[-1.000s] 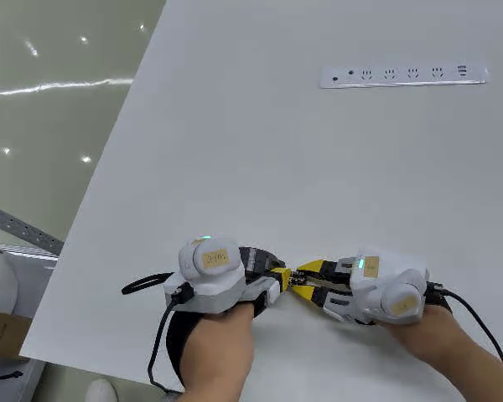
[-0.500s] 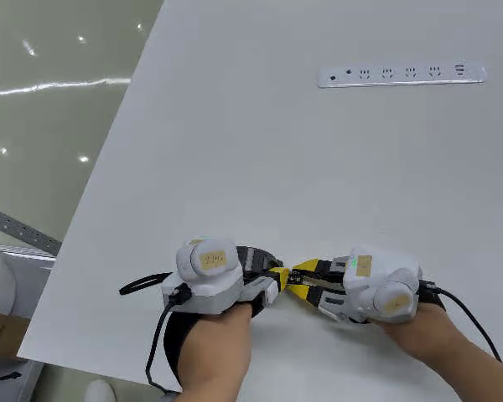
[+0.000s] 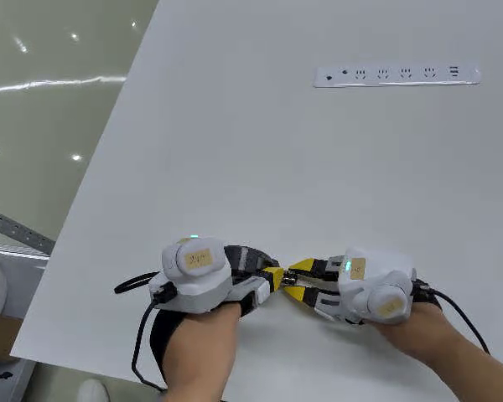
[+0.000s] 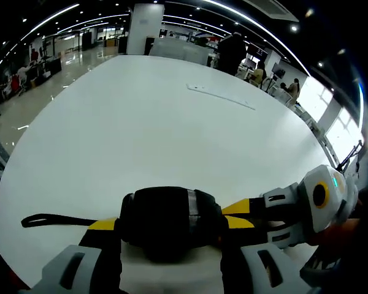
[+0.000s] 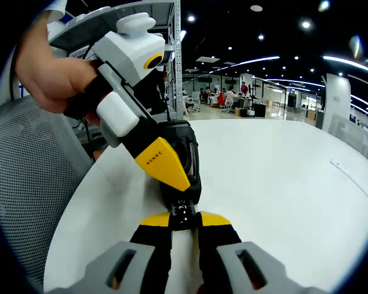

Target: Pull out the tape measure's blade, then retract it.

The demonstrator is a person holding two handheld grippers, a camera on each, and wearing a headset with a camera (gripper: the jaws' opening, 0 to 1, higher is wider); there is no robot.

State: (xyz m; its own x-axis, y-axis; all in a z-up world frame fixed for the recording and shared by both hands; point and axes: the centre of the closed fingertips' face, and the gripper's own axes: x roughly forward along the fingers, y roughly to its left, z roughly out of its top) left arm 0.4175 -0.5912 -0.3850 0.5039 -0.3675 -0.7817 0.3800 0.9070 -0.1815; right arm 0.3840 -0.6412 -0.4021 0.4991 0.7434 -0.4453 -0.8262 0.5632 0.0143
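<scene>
Tape measure between both grippers.
The left gripper clamps it sideways; the right gripper pinches the blade hook at its mouth.

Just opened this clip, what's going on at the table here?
A person works two handheld grippers on a white table. The left gripper is clamped around the black tape measure; the right gripper pinches the blade tip at its mouth. Hardly any blade is out yet.
</scene>
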